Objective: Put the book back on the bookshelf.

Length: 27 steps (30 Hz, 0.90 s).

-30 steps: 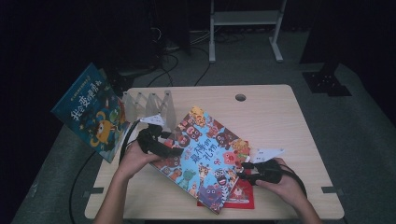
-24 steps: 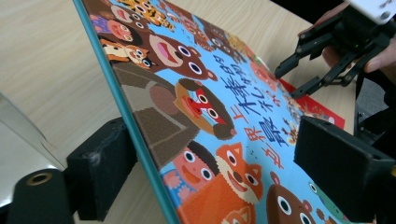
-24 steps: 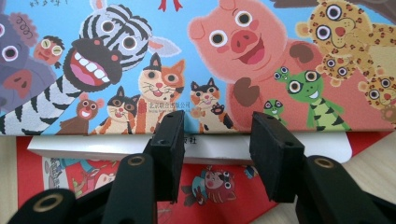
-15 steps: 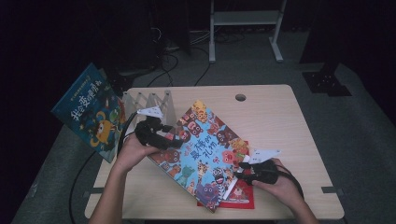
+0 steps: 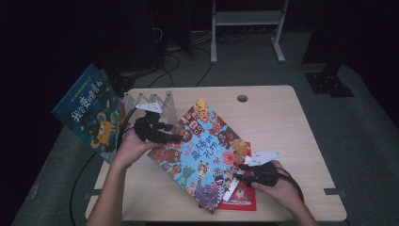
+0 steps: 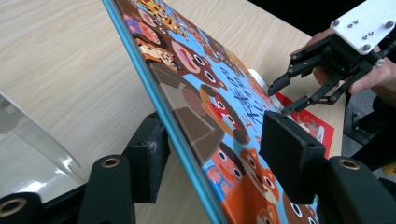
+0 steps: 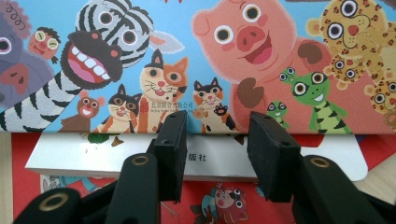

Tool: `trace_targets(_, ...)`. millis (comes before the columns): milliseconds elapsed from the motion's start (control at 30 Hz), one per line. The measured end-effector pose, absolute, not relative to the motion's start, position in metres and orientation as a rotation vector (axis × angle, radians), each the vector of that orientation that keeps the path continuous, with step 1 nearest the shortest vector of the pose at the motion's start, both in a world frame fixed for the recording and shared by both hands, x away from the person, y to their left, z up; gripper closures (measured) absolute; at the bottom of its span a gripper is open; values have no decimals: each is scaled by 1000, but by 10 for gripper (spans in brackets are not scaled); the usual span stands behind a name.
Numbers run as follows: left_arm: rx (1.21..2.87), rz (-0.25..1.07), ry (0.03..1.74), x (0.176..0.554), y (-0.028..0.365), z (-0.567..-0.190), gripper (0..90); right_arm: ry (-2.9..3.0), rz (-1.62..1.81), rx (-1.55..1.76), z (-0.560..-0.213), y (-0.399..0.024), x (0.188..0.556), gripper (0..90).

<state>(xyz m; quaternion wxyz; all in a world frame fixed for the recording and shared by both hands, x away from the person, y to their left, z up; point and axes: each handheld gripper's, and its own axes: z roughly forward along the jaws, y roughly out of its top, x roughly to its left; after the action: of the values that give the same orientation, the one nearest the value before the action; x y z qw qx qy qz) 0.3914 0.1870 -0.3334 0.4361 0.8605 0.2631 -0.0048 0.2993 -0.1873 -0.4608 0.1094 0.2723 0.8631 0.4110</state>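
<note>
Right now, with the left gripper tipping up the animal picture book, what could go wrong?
The left gripper has just been closing around the animal picture book's edge, but its pads don't look seated, so the book might slip. The tilted book could also drag the red book beneath, or swing toward the clear rack behind.

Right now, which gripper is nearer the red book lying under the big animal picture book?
Right. The right gripper sits at the red book, jaws open just above it. The left gripper is across the animal picture book, jaws around its far edge.
</note>
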Motion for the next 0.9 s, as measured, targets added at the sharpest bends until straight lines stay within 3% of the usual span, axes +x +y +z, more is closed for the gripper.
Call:
trace_targets(400, 2167, -51, 708, 398, 186, -325, 528, 2527, 1213, 817, -461, -184, 299, 564)
trace_targets(600, 2088, -156, 646, 400, 187, -319, 607, 2526, 1220, 819, -462, -184, 299, 576)
trace_targets(900, 2133, -191, 684, 402, 179, -310, 624, 2525, 1222, 814, -462, -183, 299, 580)
